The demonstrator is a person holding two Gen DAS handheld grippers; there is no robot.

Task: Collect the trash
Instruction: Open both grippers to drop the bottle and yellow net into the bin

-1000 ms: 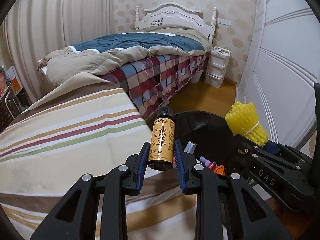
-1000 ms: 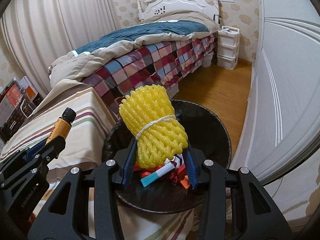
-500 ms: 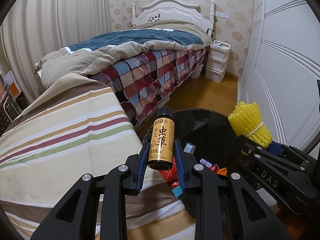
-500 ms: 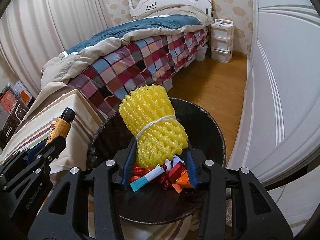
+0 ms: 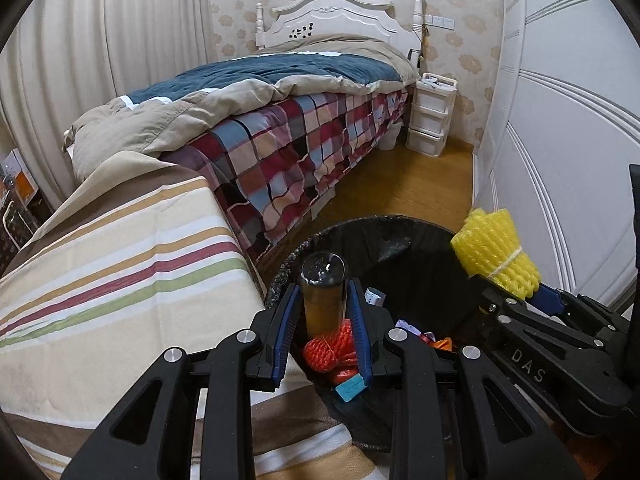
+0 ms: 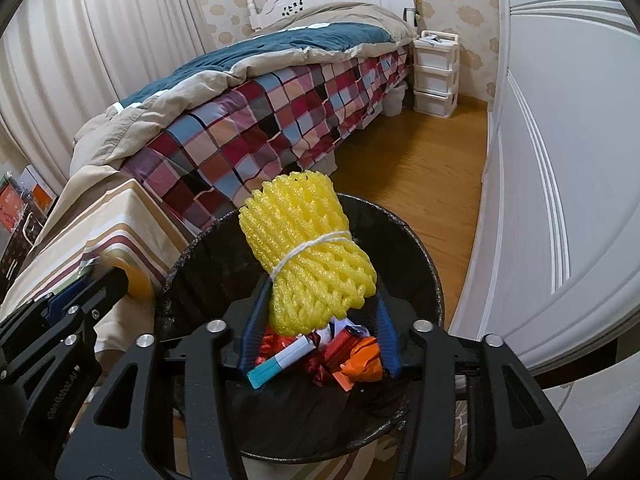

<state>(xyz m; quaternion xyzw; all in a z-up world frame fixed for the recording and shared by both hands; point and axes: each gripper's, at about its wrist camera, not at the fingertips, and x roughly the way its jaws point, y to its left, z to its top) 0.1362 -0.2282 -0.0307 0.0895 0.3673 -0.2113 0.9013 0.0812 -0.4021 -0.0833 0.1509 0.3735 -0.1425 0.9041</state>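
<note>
My left gripper (image 5: 323, 322) stands over the left rim of the black-lined trash bin (image 5: 360, 228). A small amber bottle (image 5: 322, 298) sits between its pads, tipped so its glass bottom faces me; the jaws look a little wider than the bottle. My right gripper (image 6: 318, 330) is shut on a yellow foam net bundle (image 6: 308, 252) tied with white string, held above the bin (image 6: 416, 240). The bundle also shows in the left wrist view (image 5: 496, 252). Wrappers, a red net and a teal-tipped pack (image 6: 288, 360) lie in the bin.
A striped cloth-covered surface (image 5: 112, 272) borders the bin on the left. A bed with a plaid cover (image 5: 296, 148) lies beyond. A white wardrobe door (image 6: 560, 160) stands close on the right. A white drawer unit (image 5: 430, 114) stands at the far wall on wood floor.
Both grippers moved forward over the bin. The amber bottle has tipped from upright, label facing me, to bottom toward me, and the left jaws have widened slightly.
</note>
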